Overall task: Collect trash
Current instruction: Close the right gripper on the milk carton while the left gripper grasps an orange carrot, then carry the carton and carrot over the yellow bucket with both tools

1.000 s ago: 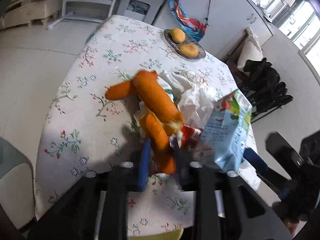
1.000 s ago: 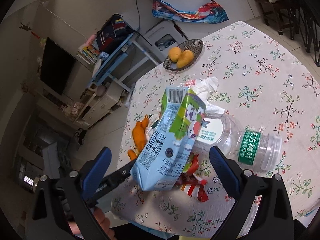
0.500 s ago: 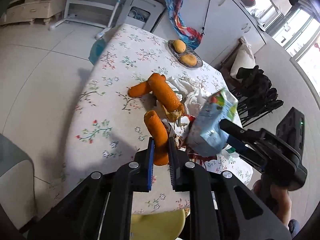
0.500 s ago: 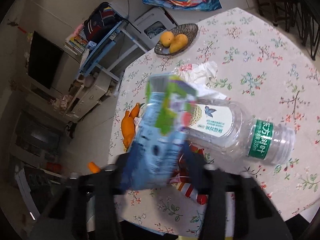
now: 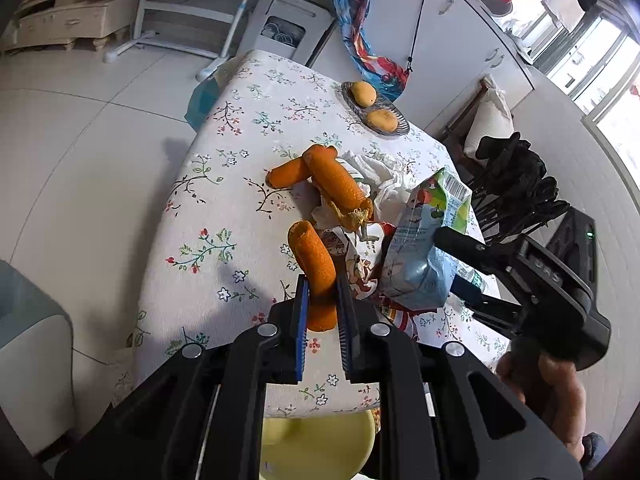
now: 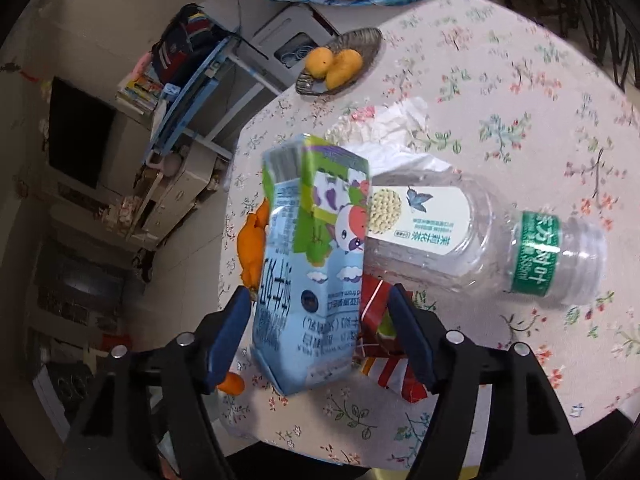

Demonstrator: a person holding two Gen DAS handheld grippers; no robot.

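On the floral table lies a heap of trash. My left gripper is shut on an orange peel roll, its blue pads pressing both sides. A light-blue milk carton stands tilted between the pads of my right gripper, whose jaws are opening; a gap shows at the right pad. The left wrist view has the carton against the right gripper's black finger. Behind the carton lies a clear plastic bottle, beside a red wrapper and crumpled tissue.
Two more orange peel rolls lie on the tissue. A fruit dish with two yellow fruits stands at the far end. A yellow round object sits under the near table edge. Black chairs stand at the right.
My left gripper closed on the orange peel roll and drew back with it. The right gripper's jaws came in around the milk carton, then widened again.
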